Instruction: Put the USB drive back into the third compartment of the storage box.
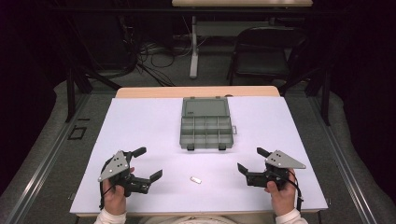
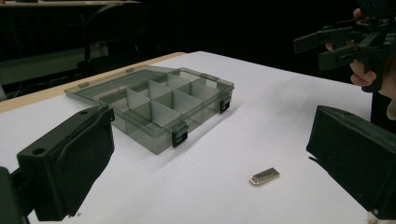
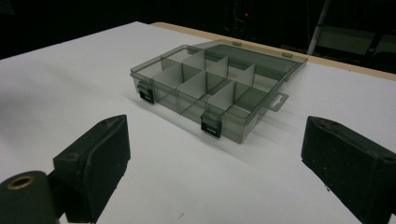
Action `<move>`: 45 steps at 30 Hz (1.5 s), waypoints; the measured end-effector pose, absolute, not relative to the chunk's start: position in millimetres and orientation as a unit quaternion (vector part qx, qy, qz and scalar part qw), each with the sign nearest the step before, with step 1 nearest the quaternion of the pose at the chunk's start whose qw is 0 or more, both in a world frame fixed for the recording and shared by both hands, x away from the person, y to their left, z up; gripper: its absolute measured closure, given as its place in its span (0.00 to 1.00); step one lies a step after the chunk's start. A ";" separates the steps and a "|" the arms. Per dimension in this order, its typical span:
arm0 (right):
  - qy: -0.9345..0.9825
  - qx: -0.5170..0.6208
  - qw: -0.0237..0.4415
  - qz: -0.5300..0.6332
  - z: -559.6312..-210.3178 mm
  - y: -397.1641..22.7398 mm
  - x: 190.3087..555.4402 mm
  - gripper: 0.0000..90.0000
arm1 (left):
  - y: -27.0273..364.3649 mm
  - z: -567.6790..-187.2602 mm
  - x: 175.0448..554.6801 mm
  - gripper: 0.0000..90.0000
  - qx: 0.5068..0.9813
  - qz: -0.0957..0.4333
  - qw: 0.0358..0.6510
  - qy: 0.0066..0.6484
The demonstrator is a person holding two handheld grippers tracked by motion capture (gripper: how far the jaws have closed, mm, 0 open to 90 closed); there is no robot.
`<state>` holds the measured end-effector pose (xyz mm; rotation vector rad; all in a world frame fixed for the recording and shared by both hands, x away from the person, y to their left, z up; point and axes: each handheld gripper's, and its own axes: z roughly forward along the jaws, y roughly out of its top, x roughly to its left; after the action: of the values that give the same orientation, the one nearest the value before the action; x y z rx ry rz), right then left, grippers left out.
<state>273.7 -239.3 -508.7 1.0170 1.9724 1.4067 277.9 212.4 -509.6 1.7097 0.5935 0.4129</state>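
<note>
High view: both claws, left claw (image 1: 148,163) and right claw (image 1: 249,160), agape, empty; USB stick (image 1: 195,179) at 6 o'clock of organizer box (image 1: 206,124); pickup pending.

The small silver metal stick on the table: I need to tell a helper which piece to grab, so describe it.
On the white table, nearer the person than the open grey compartment box, lies the small silver metal stick. It sits alone between both grippers, flat, shiny, far smaller.

You have bare desk (image 1: 140,126) between each tool and the small metal piece (image 1: 195,179). Farther ahead, the open compartment box (image 1: 206,126) blocks the middle.
</note>
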 end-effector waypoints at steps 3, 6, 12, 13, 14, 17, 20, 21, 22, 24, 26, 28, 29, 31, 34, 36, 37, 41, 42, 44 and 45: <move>0.732 0.379 0.255 0.505 -510.8 -238.8 275.4 0.08 | 213.2 -510.3 279.4 0.00 0.737 0.180 0.598 0.259; 0.738 0.381 0.244 0.501 -512.5 -237.8 277.3 0.07 | 213.4 -510.8 280.0 0.00 0.738 0.178 0.597 0.258; 0.740 0.380 0.227 0.506 -512.0 -237.4 277.7 0.07 | 211.7 -511.0 278.8 0.01 0.743 0.173 0.595 0.255; 0.739 0.382 0.224 0.508 -511.9 -237.2 277.6 0.07 | 211.4 -511.1 278.7 0.01 0.744 0.173 0.594 0.254; 0.735 0.383 0.225 0.513 -511.6 -237.0 276.8 0.07 | 210.8 -511.7 278.9 0.01 0.743 0.170 0.596 0.252; 0.734 0.383 0.222 0.515 -510.7 -236.9 275.9 0.07 | 209.6 -512.6 278.6 0.01 0.748 0.166 0.593 0.250; 0.733 0.379 0.210 0.524 -509.3 -236.9 276.2 0.05 | 209.2 -513.4 277.9 0.01 0.752 0.166 0.588 0.249; 0.731 0.379 0.205 0.529 -509.0 -236.3 276.7 0.05 | 209.1 -513.6 277.6 0.01 0.752 0.168 0.586 0.251; 0.730 0.387 0.201 0.526 -509.1 -234.8 277.7 0.06 | 209.3 -513.5 277.5 0.01 0.751 0.168 0.587 0.251; 0.729 0.393 0.199 0.524 -510.6 -232.7 278.9 0.06 | 209.4 -513.2 277.5 0.01 0.749 0.167 0.589 0.253; 0.734 0.395 0.201 0.514 -512.4 -228.8 279.1 0.04 | 210.2 -512.6 277.8 0.01 0.753 0.157 0.588 0.249; 0.741 0.394 0.210 0.502 -512.4 -225.5 277.6 0.04 | 208.5 -513.2 276.8 0.01 0.750 0.162 0.590 0.253; 0.745 0.392 0.214 0.495 -511.9 -222.6 275.9 0.05 | 208.4 -513.1 276.5 0.01 0.751 0.160 0.589 0.251; 0.749 0.385 0.212 0.496 -511.7 -220.2 274.8 0.07 | 207.3 -513.0 275.0 0.01 0.753 0.161 0.587 0.250; 0.752 0.380 0.211 0.495 -511.9 -214.3 272.8 0.12 | 206.1 -512.9 273.2 0.01 0.757 0.165 0.583 0.246; 0.754 0.376 0.211 0.496 -512.8 -210.1 272.7 0.14 | 205.7 -513.0 272.7 0.01 0.756 0.165 0.584 0.245; 0.755 0.373 0.212 0.495 -513.0 -208.9 272.7 0.16 | 205.4 -513.1 272.7 0.01 0.756 0.165 0.584 0.245; 0.765 0.361 0.205 0.492 -514.8 -202.5 272.3 0.18 | 205.4 -513.3 273.5 0.03 0.758 0.160 0.583 0.246; 0.766 0.359 0.203 0.493 -515.6 -201.0 272.4 0.19 | 205.4 -513.3 273.5 0.03 0.758 0.160 0.583 0.246; 0.770 0.353 0.202 0.492 -516.8 -198.5 272.8 0.20 | 204.9 -513.7 273.3 0.03 0.755 0.162 0.585 0.250; 0.770 0.352 0.202 0.493 -517.6 -196.9 272.9 0.22 | 204.9 -513.8 273.2 0.03 0.754 0.162 0.585 0.250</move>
<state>272.9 -196.9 -517.6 0.9837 2.1493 1.3773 273.2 204.9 -513.8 1.7592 0.5836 0.3776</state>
